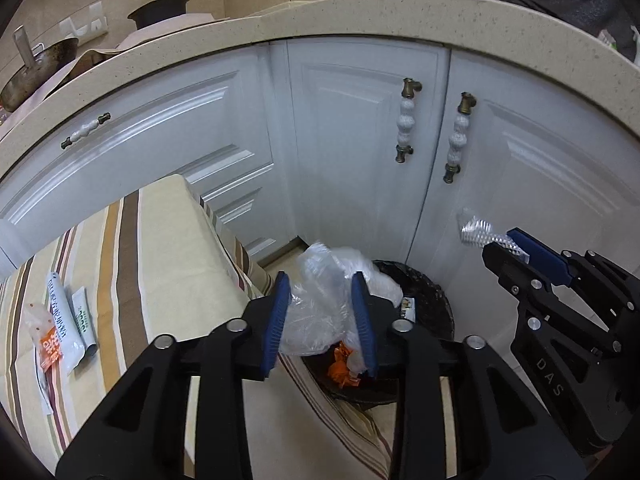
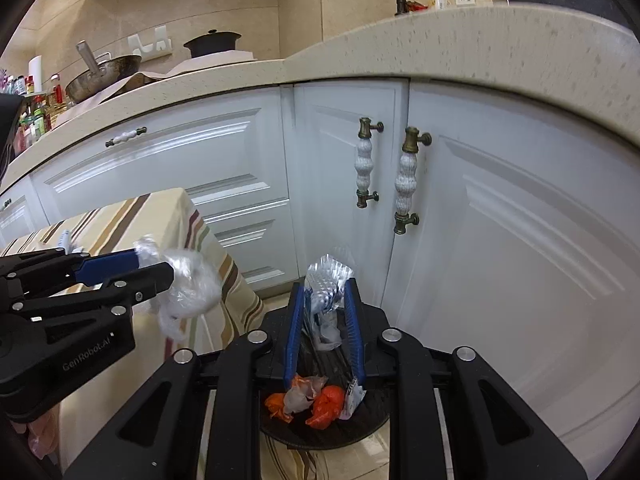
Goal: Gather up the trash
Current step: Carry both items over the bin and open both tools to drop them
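Left gripper (image 1: 322, 312) clamped on a crumpled clear plastic bag (image 1: 316, 300), held just above the near-left rim of the black trash bin (image 1: 436, 300), blue pads pressing both sides of the wad. Right gripper (image 2: 322, 320) closed narrow on a silvery textured wrapper (image 2: 326, 280), poised directly over the bin, wrapper sticking up past the fingertips. Inside the bin: orange scraps (image 2: 326, 402) and a clear crumpled piece. Left of the bin: table under a striped tablecloth (image 1: 160, 248), bearing a white tube (image 1: 62, 320), a green-printed sachet (image 1: 82, 314) and an orange-and-white packet (image 1: 46, 340). Behind the bin: white cabinet doors (image 1: 352, 140) under a speckled countertop (image 1: 360, 16).
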`<state>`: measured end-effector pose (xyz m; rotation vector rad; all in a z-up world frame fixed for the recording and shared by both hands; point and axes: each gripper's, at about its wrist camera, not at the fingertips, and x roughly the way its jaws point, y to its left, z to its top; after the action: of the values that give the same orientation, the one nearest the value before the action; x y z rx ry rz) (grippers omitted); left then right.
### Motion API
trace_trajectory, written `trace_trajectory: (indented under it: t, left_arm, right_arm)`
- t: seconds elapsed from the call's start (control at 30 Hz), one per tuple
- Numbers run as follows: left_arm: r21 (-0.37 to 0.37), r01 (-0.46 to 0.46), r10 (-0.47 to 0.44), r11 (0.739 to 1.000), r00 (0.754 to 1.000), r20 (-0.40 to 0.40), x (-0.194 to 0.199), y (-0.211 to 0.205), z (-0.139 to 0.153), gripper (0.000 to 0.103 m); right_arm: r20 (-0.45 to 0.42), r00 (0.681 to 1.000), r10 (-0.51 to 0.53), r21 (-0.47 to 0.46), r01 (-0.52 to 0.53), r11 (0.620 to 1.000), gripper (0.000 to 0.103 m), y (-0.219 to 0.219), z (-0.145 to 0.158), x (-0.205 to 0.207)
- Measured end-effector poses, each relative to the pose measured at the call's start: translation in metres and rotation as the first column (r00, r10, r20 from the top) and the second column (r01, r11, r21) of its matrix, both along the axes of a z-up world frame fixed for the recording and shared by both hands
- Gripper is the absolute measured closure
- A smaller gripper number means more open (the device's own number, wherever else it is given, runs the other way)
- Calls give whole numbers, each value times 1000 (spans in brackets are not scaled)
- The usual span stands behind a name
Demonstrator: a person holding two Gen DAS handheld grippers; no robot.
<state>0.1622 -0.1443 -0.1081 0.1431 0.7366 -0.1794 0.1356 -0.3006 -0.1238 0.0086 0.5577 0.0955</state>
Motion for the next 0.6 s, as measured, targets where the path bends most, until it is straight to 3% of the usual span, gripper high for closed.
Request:
trace_trajectory:
  t: [0.1,0.17,0.6]
  left_arm:
    - [-2,-7,7,1000,1000,-13,7,-2,-3,62]
    - [-8,-18,18,1000,1000,-18,9,1,-4,56]
    - [-51,-56,57,997,998,3,-11,28,14,55]
  right_arm:
    - [-12,1000,-18,4,18,1000,62,-4,-6,6]
    - [-16,1000,-23,8,23,1000,61,-6,-8,6]
    - [-22,1000,-10,25,10,1000,56,2,-2,1]
